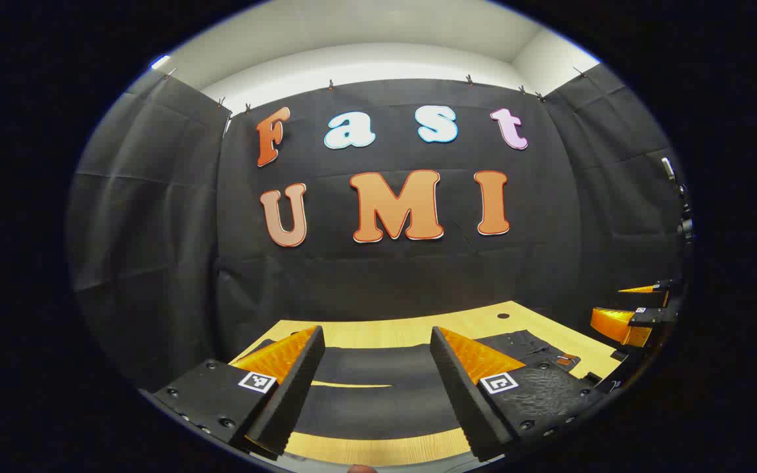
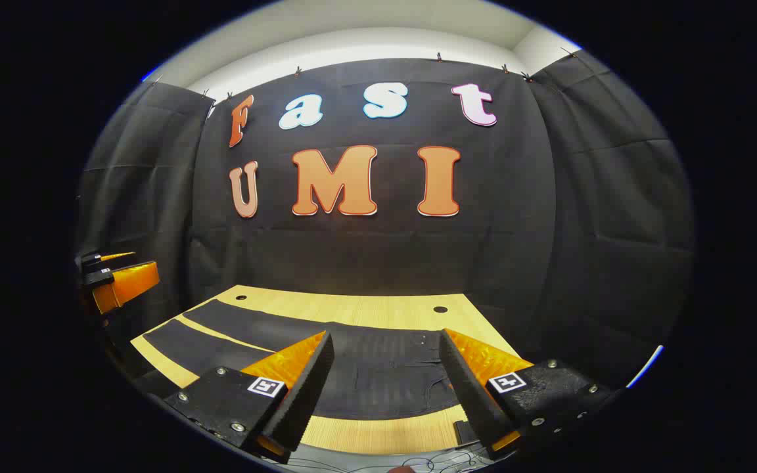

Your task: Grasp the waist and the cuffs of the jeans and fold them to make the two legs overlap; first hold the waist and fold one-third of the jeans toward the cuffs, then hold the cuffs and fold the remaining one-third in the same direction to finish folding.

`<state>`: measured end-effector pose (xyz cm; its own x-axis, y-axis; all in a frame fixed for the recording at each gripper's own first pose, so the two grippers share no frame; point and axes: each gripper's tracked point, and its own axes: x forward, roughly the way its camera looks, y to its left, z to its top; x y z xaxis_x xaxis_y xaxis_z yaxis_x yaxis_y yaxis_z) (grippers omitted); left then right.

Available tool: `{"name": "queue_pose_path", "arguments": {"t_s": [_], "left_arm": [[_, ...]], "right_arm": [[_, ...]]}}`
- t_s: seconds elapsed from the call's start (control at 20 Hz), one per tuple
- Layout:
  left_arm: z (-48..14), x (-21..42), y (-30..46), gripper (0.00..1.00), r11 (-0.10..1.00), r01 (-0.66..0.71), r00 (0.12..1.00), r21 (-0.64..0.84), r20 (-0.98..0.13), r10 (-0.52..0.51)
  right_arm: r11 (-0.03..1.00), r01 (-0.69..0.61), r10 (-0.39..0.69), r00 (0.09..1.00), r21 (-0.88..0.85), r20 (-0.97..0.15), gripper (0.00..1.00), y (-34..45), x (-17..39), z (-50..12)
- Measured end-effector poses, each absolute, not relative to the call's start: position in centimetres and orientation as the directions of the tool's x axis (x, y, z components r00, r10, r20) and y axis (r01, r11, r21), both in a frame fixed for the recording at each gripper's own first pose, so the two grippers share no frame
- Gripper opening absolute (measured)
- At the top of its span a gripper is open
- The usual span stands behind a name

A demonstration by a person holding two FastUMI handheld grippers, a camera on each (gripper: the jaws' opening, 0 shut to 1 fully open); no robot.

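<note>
Left gripper view: jeans flat, both grippers spread

You held the left hand-held gripper (image 1: 377,387) above the near edge of the desk (image 1: 418,328), its 2 fingers wide apart with nothing between them. The dark jeans (image 1: 365,387) lay flat on the desk below, legs stretching left. Off to the right sat your right hand-held gripper (image 1: 628,315). In the right gripper view, that hand-held gripper (image 2: 385,387) was likewise spread over the jeans' waist (image 2: 391,368).

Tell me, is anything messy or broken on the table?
Nothing stands out. The dark jeans lie spread flat on the wooden table, legs side by side with a thin gap between them, not yet folded. The left gripper and right gripper hang open above them, touching nothing.
</note>
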<state>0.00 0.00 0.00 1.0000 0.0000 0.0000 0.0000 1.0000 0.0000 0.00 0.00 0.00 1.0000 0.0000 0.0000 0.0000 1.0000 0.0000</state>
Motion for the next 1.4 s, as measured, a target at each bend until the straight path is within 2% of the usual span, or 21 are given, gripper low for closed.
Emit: {"name": "queue_pose_path", "arguments": {"t_s": [0.95, 1.25, 1.4], "left_arm": [[0.3, 0.2, -2.2, 0.96, 0.999, 0.039, 0.999, 0.014, 0.014, -0.039], [0.0, 0.8, 0.8, 0.98, 0.999, -0.045, 0.999, -0.017, -0.012, 0.044], [-1.0, 1.4, 2.3, 0.98, 0.996, -0.083, 0.994, -0.024, -0.071, 0.081]], "right_arm": [[1.000, -0.004, 0.004, 1.000, 0.000, -0.007, 0.97, -0.1, 0.1, 0.0], [1.000, -0.003, 0.003, 1.000, 0.016, -0.029, 0.97, -0.2, 0.2, -0.3], [1.000, -0.002, 0.003, 0.999, 0.032, -0.045, 0.97, -0.3, 0.4, -0.5]]}}
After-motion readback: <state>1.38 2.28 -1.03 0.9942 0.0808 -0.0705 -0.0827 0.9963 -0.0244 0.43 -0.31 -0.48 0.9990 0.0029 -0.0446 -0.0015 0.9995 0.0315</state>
